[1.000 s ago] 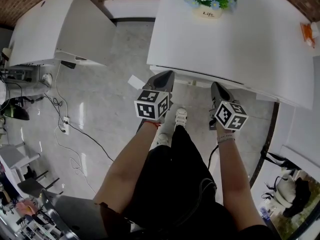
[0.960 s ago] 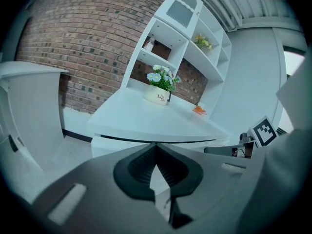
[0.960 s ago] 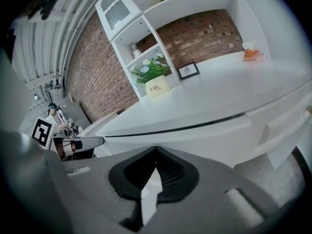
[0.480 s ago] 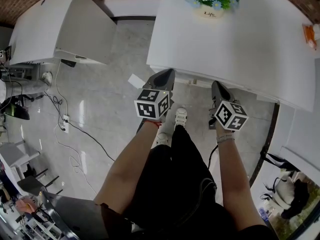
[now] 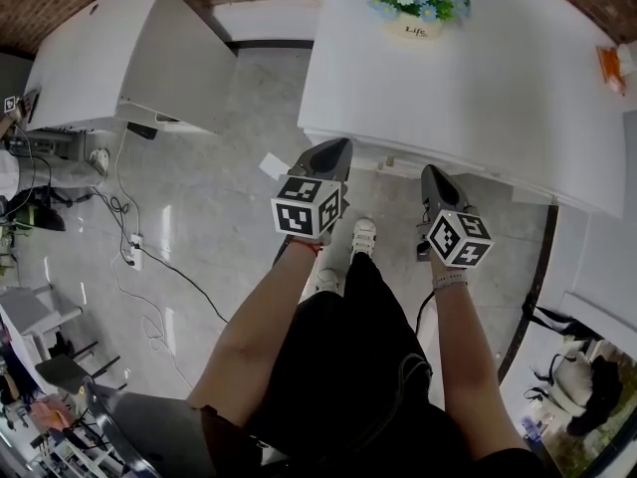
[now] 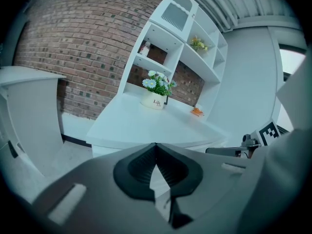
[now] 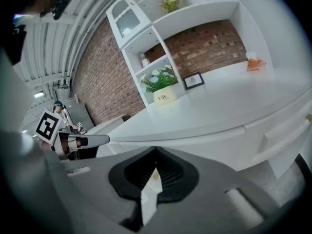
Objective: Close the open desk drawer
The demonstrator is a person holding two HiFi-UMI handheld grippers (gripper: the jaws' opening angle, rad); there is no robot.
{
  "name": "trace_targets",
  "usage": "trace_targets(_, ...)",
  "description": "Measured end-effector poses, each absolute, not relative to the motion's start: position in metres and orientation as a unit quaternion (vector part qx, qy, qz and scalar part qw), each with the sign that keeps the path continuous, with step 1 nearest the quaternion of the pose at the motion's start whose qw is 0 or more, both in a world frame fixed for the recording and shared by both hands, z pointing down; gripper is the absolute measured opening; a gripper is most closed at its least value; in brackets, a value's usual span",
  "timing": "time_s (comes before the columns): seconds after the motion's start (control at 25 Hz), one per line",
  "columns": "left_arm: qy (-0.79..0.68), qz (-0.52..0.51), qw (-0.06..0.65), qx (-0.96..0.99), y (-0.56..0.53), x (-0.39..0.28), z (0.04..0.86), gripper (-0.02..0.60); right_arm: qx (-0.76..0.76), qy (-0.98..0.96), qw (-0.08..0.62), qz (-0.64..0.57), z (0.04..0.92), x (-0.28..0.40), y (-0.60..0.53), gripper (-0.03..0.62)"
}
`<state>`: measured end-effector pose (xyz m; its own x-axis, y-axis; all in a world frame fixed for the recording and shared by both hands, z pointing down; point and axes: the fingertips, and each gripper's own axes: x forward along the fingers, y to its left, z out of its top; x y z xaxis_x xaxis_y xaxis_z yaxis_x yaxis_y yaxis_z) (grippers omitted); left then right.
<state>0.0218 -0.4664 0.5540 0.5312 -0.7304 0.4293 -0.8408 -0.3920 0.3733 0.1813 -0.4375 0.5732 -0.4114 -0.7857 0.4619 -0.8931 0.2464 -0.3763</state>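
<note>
Probably a home office or a staged study. Just ahead of the left gripper (image 5: 336, 149) stands a white desk (image 5: 468, 78) bearing a flower pot (image 5: 415, 8) and a framed picture (image 7: 193, 80). White shelving (image 6: 180, 38) rises beyond it against a brick wall (image 6: 73, 48). Left of that gripper, a corded power strip (image 5: 131, 251) lies on the glossy tiled floor (image 5: 229, 197).

We read one legible txt only: "Life", in dark script on the cream round flower pot (image 5: 415, 28) w/ daisies.
</note>
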Motion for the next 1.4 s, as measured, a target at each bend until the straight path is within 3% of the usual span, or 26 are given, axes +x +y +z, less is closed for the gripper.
trace_targets(0.8,-0.465,0.038,0.186,0.864,-0.406,0.005,0.439,0.002,0.535,-0.830,0.041,0.149,0.426,0.165,-0.380,0.000)
trace_targets(1.4,-0.456,-0.005,0.141,0.878,-0.351,-0.006,0.377,0.002,0.539,-0.837,0.020,0.091,0.366,0.152,-0.317,0.000)
